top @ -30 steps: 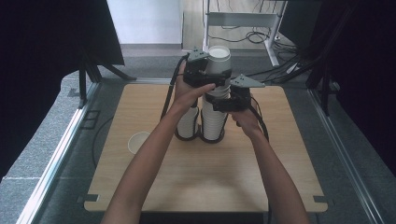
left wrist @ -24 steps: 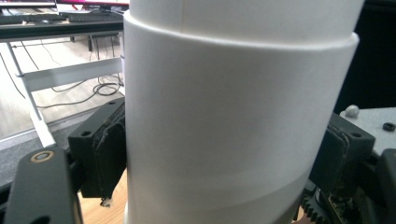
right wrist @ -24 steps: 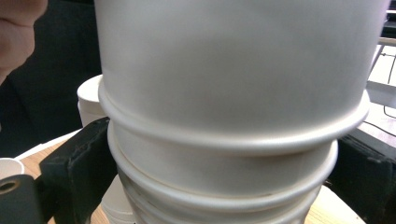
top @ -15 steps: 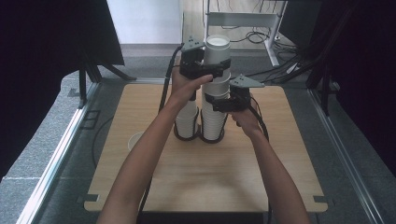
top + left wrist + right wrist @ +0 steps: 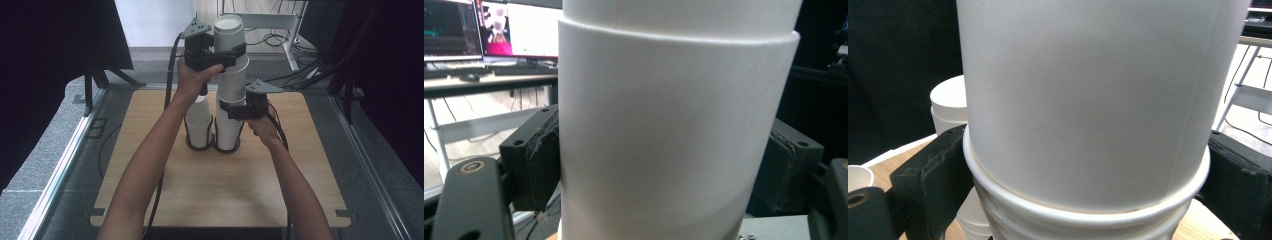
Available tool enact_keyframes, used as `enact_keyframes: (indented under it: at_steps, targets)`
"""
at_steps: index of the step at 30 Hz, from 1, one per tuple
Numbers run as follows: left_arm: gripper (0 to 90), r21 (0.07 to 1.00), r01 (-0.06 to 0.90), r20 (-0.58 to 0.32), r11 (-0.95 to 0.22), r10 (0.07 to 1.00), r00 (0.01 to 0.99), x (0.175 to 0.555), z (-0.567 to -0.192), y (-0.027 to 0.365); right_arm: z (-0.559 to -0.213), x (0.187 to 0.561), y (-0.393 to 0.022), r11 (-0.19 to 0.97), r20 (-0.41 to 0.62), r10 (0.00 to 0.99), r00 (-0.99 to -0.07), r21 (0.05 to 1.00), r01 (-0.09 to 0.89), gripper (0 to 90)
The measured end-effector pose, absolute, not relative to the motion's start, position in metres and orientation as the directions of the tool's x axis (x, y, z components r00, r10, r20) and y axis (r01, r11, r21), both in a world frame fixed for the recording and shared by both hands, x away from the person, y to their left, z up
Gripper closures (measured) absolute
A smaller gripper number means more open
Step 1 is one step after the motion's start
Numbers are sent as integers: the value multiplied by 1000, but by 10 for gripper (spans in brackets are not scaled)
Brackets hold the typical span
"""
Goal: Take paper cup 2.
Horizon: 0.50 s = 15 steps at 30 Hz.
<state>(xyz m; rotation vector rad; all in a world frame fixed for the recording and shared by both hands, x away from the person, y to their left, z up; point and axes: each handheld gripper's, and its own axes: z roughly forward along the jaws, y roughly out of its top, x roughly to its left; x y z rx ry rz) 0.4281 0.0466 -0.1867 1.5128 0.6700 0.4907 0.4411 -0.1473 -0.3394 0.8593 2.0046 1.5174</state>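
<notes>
the wooden tabletop [image 5: 300, 190] carries a black two-ring holder [image 5: 212, 146] with two stacks of white paper cups. the tall stack [image 5: 229, 127] sits in the right ring, and the right claw [image 5: 239, 111] is clenched around its rims. above it, the left claw [image 5: 222, 56] grips the raised cups [image 5: 230, 45], whose bottom still sits in the stack.

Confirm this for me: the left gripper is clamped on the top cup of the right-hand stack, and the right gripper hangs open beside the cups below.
Not quite. The right gripper is not open: its jaws are shut on the lower cups, as the right gripper view shows. The left gripper does clamp the top cup.
</notes>
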Motion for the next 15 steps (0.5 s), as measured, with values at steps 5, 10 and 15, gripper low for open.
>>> enact_keyframes:
  at_steps: [5,10,15]
  targets:
    - [183,996,91,-84,24,656,750,413,-179,52,-340,441,-147,189,-6,726,-688,963,192,42]
    - [183,997,76,-71,19,641,764,404,-177,54,-340,441,-147,192,-8,725,-688,962,192,42]
    - [182,998,70,-61,11,624,779,394,-180,56,-340,441,-148,189,-4,725,-689,963,192,41]
